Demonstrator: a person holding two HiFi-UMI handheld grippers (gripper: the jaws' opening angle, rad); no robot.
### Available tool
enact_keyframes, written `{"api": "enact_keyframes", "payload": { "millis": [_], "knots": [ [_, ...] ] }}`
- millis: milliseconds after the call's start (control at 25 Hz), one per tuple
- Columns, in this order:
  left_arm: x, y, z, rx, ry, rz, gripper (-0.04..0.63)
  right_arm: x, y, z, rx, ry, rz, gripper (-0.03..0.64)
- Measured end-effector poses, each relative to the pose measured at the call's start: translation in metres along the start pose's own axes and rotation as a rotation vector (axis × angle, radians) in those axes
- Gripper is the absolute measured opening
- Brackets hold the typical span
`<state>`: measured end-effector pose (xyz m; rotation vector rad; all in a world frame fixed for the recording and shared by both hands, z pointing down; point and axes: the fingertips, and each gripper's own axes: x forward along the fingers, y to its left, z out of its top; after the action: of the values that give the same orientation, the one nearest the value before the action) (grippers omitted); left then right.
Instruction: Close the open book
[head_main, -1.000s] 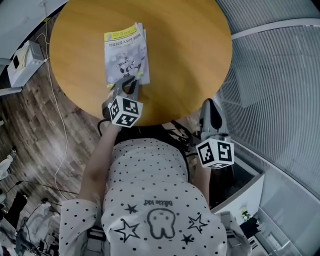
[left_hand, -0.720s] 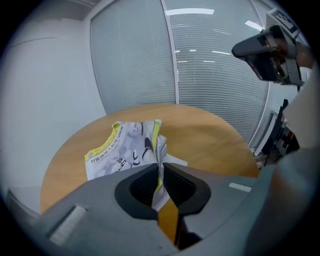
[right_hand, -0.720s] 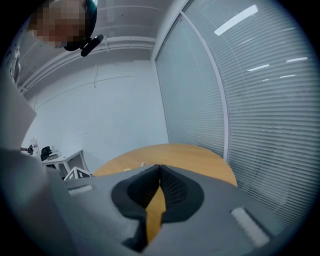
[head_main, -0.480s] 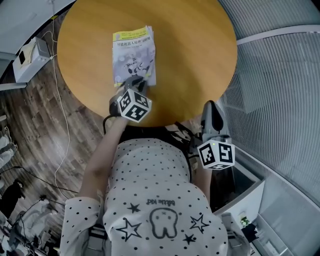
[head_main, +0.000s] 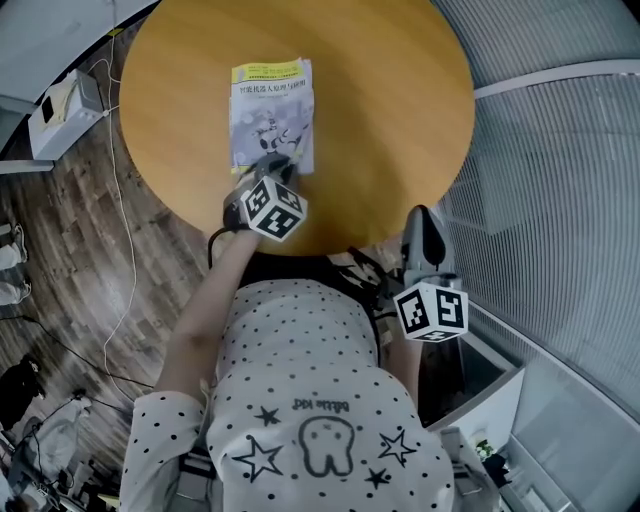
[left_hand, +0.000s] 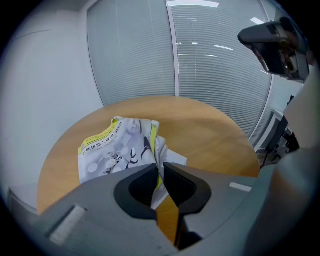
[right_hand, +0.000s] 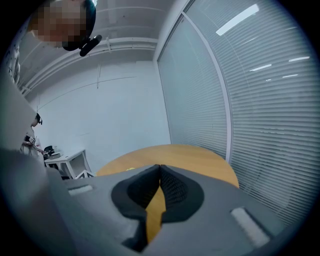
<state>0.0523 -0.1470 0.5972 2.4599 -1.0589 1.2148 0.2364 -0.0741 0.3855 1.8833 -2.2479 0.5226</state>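
Observation:
The book (head_main: 270, 110) lies on the round wooden table (head_main: 390, 100) with its grey and yellow front cover up. My left gripper (head_main: 273, 162) sits at the book's near edge, pointing steeply down. In the left gripper view the cover (left_hand: 115, 147) bulges up slightly, and its right edge runs into the narrow gap of the left gripper (left_hand: 161, 167), which is shut on it. My right gripper (head_main: 421, 216) hangs off the table's near right edge, away from the book. Seen in its own view, the right gripper (right_hand: 159, 170) is shut and holds nothing.
A white box (head_main: 62, 110) and cables lie on the wooden floor left of the table. Slatted blinds (head_main: 560, 180) line the right side. A white desk (right_hand: 70, 161) stands by the far wall.
My left gripper has tipped further down over the book's near edge, so its marker cube hides more of the jaws. The right gripper has stayed where it was.

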Motion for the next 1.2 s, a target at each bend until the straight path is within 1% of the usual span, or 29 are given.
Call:
{"api": "enact_keyframes", "payload": {
  "millis": [240, 680, 880, 1120, 1160, 1200],
  "knots": [
    [0.003, 0.0, 0.0, -0.01, 0.004, -0.005, 0.049, -0.001, -0.002, -0.001, 0.002, 0.001, -0.001, 0.005],
    [0.001, -0.001, 0.001, 0.01, 0.004, -0.018, 0.061, -0.002, -0.003, -0.001, 0.003, 0.004, -0.002, 0.003],
    [0.006, -0.01, -0.006, 0.039, 0.033, -0.047, 0.098, 0.0, -0.002, -0.002, -0.005, 0.007, 0.0, 0.005],
    [0.007, -0.012, -0.008, 0.051, 0.032, -0.047, 0.115, 0.001, 0.0, 0.0, -0.012, 0.007, 0.005, 0.005],
    [0.007, -0.012, -0.009, 0.053, 0.031, -0.046, 0.127, 0.001, 0.001, 0.0, -0.013, 0.008, 0.005, 0.005],
    [0.007, -0.013, -0.009, 0.055, 0.03, -0.046, 0.157, 0.001, 0.001, 0.0, -0.013, 0.009, 0.004, 0.005]
  ]
}}
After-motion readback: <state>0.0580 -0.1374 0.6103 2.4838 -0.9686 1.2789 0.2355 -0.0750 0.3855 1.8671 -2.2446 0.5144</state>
